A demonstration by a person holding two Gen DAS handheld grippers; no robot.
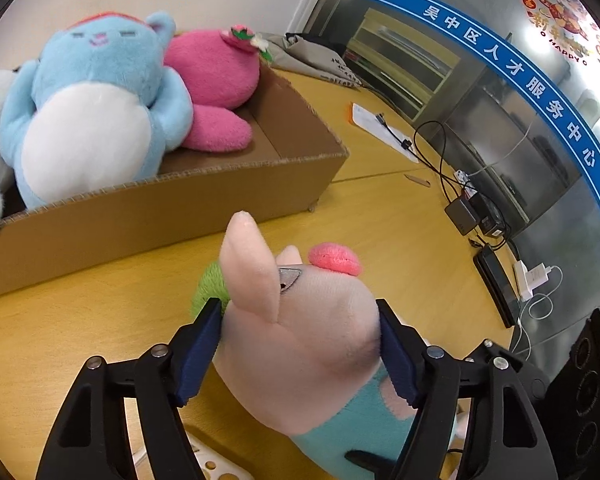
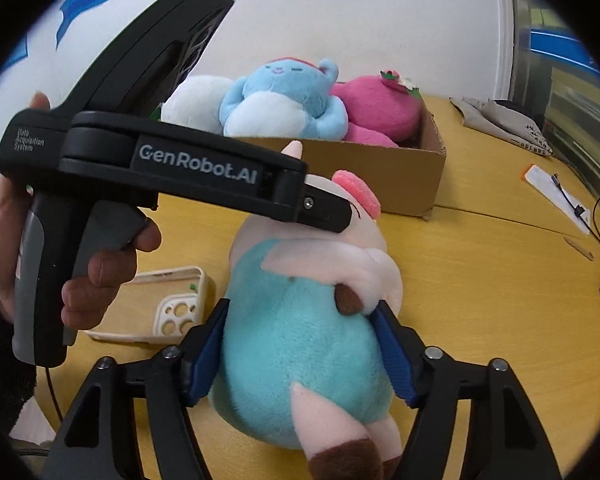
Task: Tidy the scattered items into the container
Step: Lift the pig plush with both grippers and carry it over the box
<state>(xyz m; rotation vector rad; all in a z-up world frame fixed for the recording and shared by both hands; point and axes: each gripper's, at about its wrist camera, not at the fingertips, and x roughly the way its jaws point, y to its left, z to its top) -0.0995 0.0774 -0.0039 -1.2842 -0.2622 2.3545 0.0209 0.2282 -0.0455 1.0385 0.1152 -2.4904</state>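
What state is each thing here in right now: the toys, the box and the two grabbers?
Pig plush: lying on the table, outside the box, gripped at head and body.
Box: open, holding blue plush, pink plush and a white one.
Left gripper: shut on the pig's head.
Right gripper: shut on its body.
Phone case: empty, flat on table.

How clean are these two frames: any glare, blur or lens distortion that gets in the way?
Left wrist view: heavy fisheye bend curves the cardboard box rim and the blue wall banner; bright glare washes out the round sticker top right. Right wrist view: dark vignette corners, the left gripper body close and blocking much of the frame, the pig plush sharp.
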